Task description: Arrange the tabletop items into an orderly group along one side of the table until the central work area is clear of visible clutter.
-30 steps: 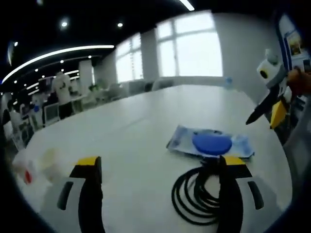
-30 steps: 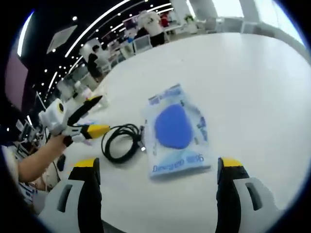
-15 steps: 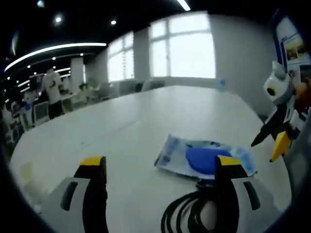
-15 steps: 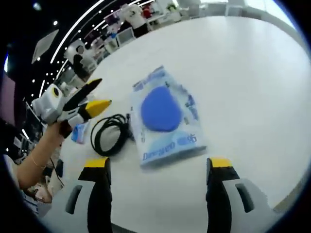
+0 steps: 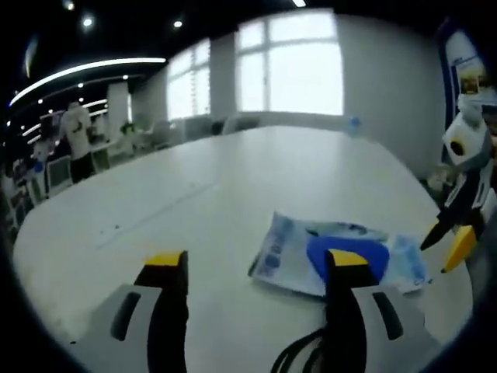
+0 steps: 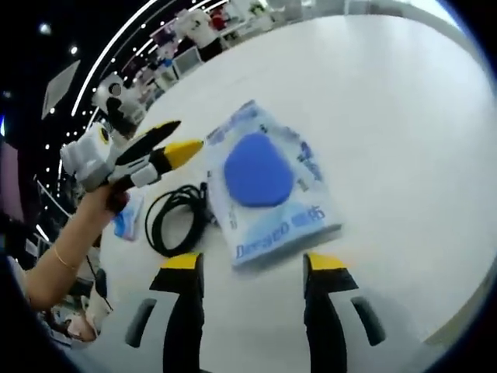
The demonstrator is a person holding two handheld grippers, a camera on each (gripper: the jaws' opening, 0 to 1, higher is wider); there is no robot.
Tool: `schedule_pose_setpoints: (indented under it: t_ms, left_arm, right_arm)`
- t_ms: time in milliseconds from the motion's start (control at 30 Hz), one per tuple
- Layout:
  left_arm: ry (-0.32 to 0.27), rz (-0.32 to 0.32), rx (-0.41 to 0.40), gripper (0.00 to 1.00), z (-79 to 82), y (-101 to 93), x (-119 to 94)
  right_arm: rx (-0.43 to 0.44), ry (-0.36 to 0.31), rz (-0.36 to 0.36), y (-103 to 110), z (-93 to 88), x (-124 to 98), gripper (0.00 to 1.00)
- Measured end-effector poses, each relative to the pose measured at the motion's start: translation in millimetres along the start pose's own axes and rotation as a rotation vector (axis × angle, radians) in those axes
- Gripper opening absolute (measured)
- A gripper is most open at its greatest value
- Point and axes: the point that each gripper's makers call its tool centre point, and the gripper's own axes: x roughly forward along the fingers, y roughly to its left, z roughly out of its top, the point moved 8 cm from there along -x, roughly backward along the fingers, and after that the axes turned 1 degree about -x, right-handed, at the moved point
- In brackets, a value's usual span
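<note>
Table (image 5: pixel 233 171): white, broad, with a rounded edge; it is being seen in both views.

Blue packet (image 6: pixel 268 183): a flat clear-and-blue printed pouch with a dark blue rounded piece inside. It is lying flat on the table. In the right gripper view it is being shown just ahead of the right claw (image 6: pixel 252 268), whose yellow-tipped jaws are standing apart with nothing between them; the packet's near edge is lying between and just beyond the tips. In the left gripper view the packet (image 5: pixel 342 256) is being seen ahead and to the right, partly hidden by that claw's right jaw.

Black cable (image 6: pixel 175 221): coiled in loose loops, lying on the table just beside the packet's edge, touching or nearly so. In the left gripper view a few loops (image 5: pixel 299 359) are being shown at the bottom, between the jaws.

Left claw (image 5: pixel 256 264): jaws are being held apart, empty, above the table. In the right gripper view it (image 6: pixel 186 148) is being seen from the side, held by a hand (image 6: pixel 109 202), hovering over the cable, tips pointing toward the packet.

Small blue-and-white item (image 6: pixel 128 217): lying beyond the cable; its kind cannot be told.

People and desks are being shown blurred in the background.
</note>
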Motion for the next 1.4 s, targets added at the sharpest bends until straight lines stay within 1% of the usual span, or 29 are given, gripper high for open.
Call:
schedule_pose_setpoints:
  t_ms: [67,100,133,200,233,300,367,400,433,500,533,600,667,700,733,767,900,1000,1100,1200,1267,1333,1400]
  left_arm:
    - [0.011,-0.009,-0.007,0.65,-0.6,1.6,4.7]
    - [0.019,-0.014,-0.011,0.63,-1.3,2.2,7.2]
    - [0.030,-0.021,-0.021,0.63,-2.1,3.4,11.2]
    - [0.036,-0.033,-0.028,0.61,-2.2,3.1,16.0]
    - [0.039,-0.035,-0.029,0.59,-2.9,3.5,18.1]
    - [0.071,-0.044,-0.009,0.55,-6.6,3.7,21.8]
    - [0.097,-0.052,0.007,0.47,-10.3,3.3,25.5]
    - [0.103,-0.052,0.014,0.45,-11.4,3.4,26.8]
    - [0.121,-0.059,0.033,0.43,-13.3,3.5,28.2]
    - [0.131,-0.068,0.046,0.42,-14.9,3.5,29.6]
    - [0.138,-0.074,0.039,0.42,-16.2,4.2,30.4]
    - [0.152,-0.074,0.032,0.39,-17.9,5.3,30.7]
    - [0.159,-0.075,0.033,0.32,-18.4,5.9,30.7]
    - [0.149,-0.073,0.021,0.25,-14.8,5.3,29.4]
    - [0.147,-0.070,0.028,0.16,-13.8,4.5,29.4]
    - [0.147,-0.073,0.040,0.13,-13.7,3.6,30.9]
    - [0.166,-0.087,0.045,0.14,-15.4,1.2,35.4]
    - [0.180,-0.107,0.050,0.13,-15.6,-0.5,37.4]
    - [0.207,-0.112,0.047,0.12,-15.6,-0.5,39.2]
    - [0.230,-0.115,0.063,0.11,-15.2,-2.0,40.3]
    - [0.244,-0.116,0.066,0.10,-15.2,-3.1,41.1]
    - [0.256,-0.118,0.099,0.10,-14.8,-4.9,41.2]
    - [0.263,-0.115,0.108,0.09,-14.5,-6.1,41.0]
  right_arm:
    - [0.007,-0.017,-0.002,1.5,-0.1,0.9,0.41]
    - [-0.003,-0.035,-0.019,1.9,0.1,1.0,0.36]
    - [-0.013,-0.038,-0.024,2.7,-0.4,1.2,0.34]
    - [0.006,-0.044,-0.018,5.0,-1.8,3.1,0.34]
    - [0.013,-0.045,-0.013,6.2,-2.6,4.2,0.35]
    - [0.020,-0.034,-0.010,8.2,-6.4,6.9,0.33]
    - [0.008,-0.011,0.007,10.6,-10.1,9.3,0.32]
    - [0.029,-0.013,0.031,13.4,-10.7,10.7,0.32]
    - [0.039,-0.012,0.035,14.2,-11.2,11.2,0.32]
    - [0.023,-0.012,0.022,13.5,-11.5,11.7,0.32]
    - [0.008,-0.016,0.009,12.2,-11.2,11.7,0.31]
    - [0.030,-0.023,0.000,9.1,-11.1,11.5,0.29]
    - [0.076,-0.029,0.011,6.4,-11.9,10.6,0.26]
    - [0.116,-0.043,0.015,6.1,-11.5,10.1,0.24]
    - [0.153,-0.056,0.025,4.9,-10.9,9.7,0.22]
    - [0.190,-0.062,0.037,3.1,-10.2,9.4,0.21]
    - [0.205,-0.058,0.020,-2.8,-12.0,8.5,0.20]
    - [0.248,-0.053,0.044,-2.3,-13.6,10.2,0.17]
    - [0.274,-0.041,0.041,-4.9,-18.2,12.3,0.16]
    - [0.311,-0.068,0.053,-4.3,-16.9,13.3,0.15]
    - [0.291,-0.067,0.043,-4.4,-17.6,14.0,0.16]
    - [0.290,-0.066,0.042,-3.7,-18.7,15.3,0.16]
    - [0.289,-0.070,0.048,-2.1,-19.1,16.4,0.14]
